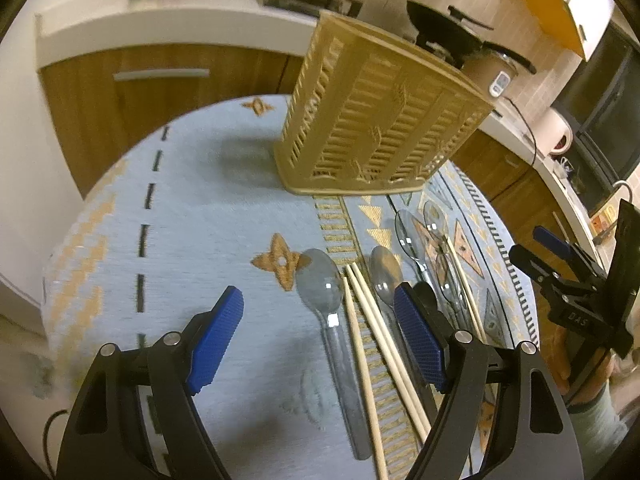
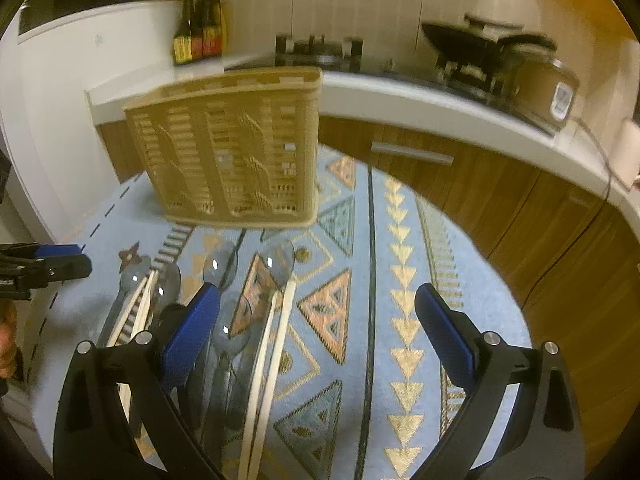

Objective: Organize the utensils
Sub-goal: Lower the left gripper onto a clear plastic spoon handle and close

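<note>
spoons (image 1: 320, 288): clear glossy plastic | chopsticks (image 1: 376, 344): matt wood | holder (image 1: 376, 120): slotted beige plastic | tablecloth (image 1: 200, 220): woven

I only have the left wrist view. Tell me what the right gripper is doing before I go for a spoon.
Observer: The right gripper is open and holds nothing.
Operator: Say what lies under it.
Observer: A clear spoon and a pair of chopsticks lie on the cloth just inside its left finger, with the pads not touching either.
Operator: Now check the cloth to the right of that pair.
Observer: No utensils lie there, only patterned cloth out to the table edge.
</note>
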The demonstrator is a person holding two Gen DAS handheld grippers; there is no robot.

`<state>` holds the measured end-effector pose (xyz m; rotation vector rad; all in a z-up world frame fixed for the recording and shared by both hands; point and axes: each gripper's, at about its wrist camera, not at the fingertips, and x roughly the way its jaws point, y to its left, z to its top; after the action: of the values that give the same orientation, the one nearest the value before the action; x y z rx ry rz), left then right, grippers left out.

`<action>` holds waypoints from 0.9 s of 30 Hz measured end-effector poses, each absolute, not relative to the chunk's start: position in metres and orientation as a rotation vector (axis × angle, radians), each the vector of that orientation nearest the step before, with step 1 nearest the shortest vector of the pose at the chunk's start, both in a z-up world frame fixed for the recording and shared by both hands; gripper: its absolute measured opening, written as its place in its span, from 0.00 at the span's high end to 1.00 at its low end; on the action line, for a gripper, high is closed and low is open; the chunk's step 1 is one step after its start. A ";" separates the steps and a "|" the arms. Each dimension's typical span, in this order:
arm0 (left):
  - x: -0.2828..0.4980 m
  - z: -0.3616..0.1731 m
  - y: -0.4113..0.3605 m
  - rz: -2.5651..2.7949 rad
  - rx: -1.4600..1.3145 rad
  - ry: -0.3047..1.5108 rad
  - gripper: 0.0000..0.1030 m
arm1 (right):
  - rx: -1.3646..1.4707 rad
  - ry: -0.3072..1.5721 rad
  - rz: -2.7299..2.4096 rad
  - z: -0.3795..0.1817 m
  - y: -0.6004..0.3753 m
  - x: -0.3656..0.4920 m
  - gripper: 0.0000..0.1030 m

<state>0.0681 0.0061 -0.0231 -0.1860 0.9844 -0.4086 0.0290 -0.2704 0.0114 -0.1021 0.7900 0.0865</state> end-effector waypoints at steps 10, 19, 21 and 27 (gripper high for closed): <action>0.099 -0.052 -0.028 -0.347 -0.019 1.168 0.50 | 0.020 1.106 0.199 -0.009 -0.283 0.085 0.30; 0.110 -0.048 -0.051 -0.312 0.099 1.176 0.52 | 0.063 1.268 0.204 -0.028 -0.270 0.140 0.40; 0.113 -0.047 -0.051 -0.296 0.107 1.170 0.61 | 0.050 1.292 0.199 -0.032 -0.265 0.146 0.43; 0.118 -0.048 -0.028 -0.285 0.042 1.160 0.71 | -0.065 1.299 0.194 -0.041 -0.240 0.148 0.59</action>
<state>0.1179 -0.0277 -0.0475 0.0425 1.1600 -0.2852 0.1480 -0.2398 -0.0411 -0.0651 1.2986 0.1937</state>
